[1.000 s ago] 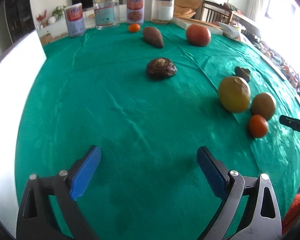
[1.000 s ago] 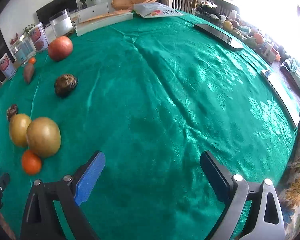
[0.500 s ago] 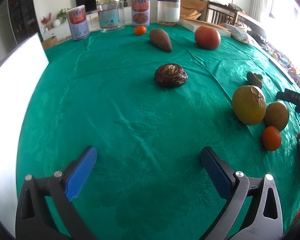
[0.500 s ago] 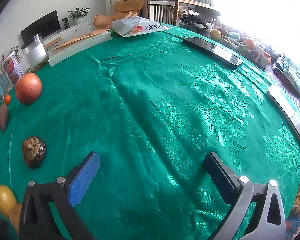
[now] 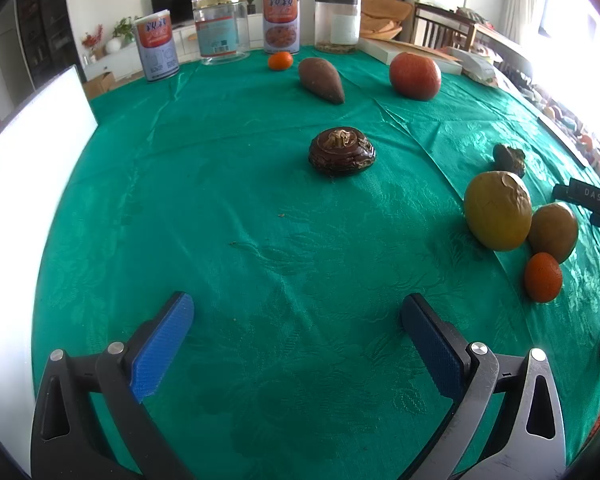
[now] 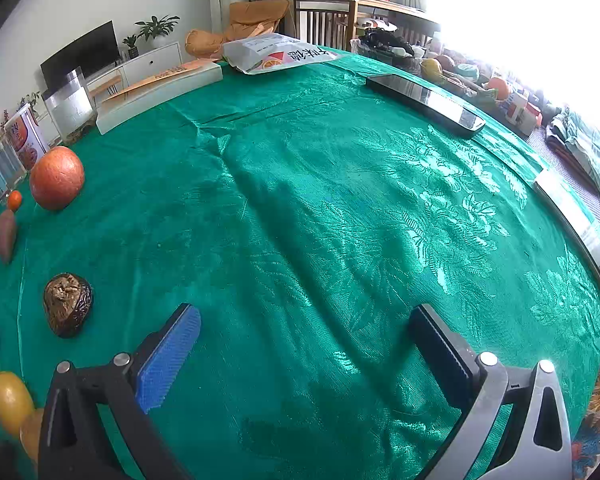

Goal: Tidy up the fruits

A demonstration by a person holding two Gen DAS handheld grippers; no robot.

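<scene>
Lying well ahead of both released hand-held grippers (image 5: pixel 296 312) (image 6: pixel 306 324), fruits (image 5: pixel 342 152) rest untouched.

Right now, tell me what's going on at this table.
A person is sorting fruit on the green tablecloth with two handheld grippers. Both the left gripper and the right gripper are open, empty, and hovering over bare cloth. Nothing is being held. A yellow fruit, a brownish fruit and a small orange are clustered together; a dark wrinkled fruit and a large orange sit apart.
</scene>
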